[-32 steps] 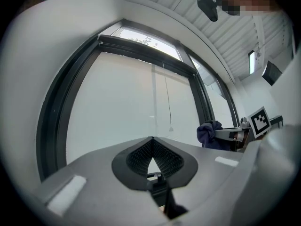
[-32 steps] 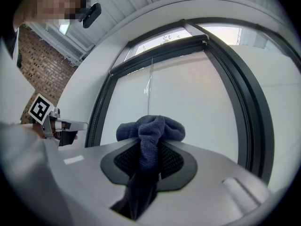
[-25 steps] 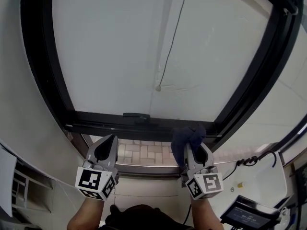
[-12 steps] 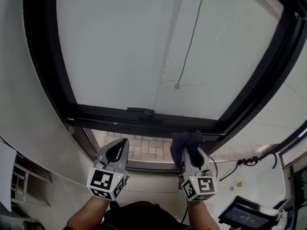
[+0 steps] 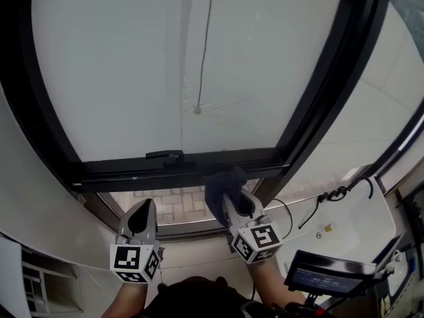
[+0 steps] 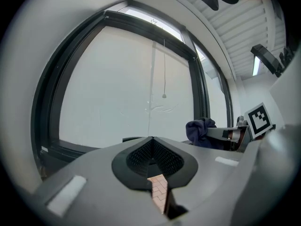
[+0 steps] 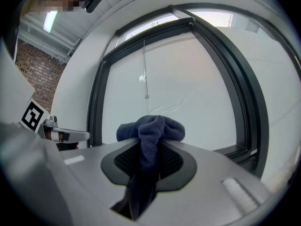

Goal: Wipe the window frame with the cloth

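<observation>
Pinching a dark blue cloth (image 7: 150, 128) in the right gripper (image 7: 149, 145), jaws closed tight on its middle, with a bunched wad bulging past the tips and a tail hanging back down between them. Holding nothing in the left gripper (image 6: 151, 139), jaws pressed together at the tips (only a sliver of brick paving (image 6: 160, 192) showing through the slit lower down). Held side by side, the left gripper lower and short of the glass. Cloth wad at the black window frame (image 5: 132, 172), over its bottom rail near the right-hand corner; contact impossible to confirm. On the rail, a small handle (image 5: 164, 155); above it, a white pane (image 5: 132, 65) and a hanging pull cord (image 5: 205, 45). At lower right, a cable (image 5: 331, 196) on the white sill (image 5: 344, 227) and a screened device (image 5: 324, 278).
</observation>
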A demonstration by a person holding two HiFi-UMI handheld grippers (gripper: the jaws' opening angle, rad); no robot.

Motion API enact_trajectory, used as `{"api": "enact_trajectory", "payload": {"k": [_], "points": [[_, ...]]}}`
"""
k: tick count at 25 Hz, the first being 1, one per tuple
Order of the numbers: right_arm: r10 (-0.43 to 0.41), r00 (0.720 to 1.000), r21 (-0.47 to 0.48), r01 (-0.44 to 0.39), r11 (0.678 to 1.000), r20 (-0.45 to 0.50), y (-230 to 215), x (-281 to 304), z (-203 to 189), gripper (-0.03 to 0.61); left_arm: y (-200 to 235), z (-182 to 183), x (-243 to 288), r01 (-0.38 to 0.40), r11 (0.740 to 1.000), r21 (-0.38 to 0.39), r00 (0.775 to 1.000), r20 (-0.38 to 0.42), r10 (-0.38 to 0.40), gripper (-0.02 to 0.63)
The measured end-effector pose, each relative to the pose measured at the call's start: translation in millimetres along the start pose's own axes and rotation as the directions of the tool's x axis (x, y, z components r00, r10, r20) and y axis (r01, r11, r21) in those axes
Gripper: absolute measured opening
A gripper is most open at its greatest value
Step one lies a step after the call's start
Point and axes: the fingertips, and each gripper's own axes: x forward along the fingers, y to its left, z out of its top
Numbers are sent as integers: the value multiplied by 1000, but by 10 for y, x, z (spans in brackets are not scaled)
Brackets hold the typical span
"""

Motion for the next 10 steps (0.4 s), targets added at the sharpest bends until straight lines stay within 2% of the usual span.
{"api": "enact_trajectory", "payload": {"k": [10], "points": [[-9, 1000, 15, 9, 1000, -9, 25, -99, -37, 81, -7, 3, -14, 6, 1000, 8, 1000, -16, -6, -8]]}}
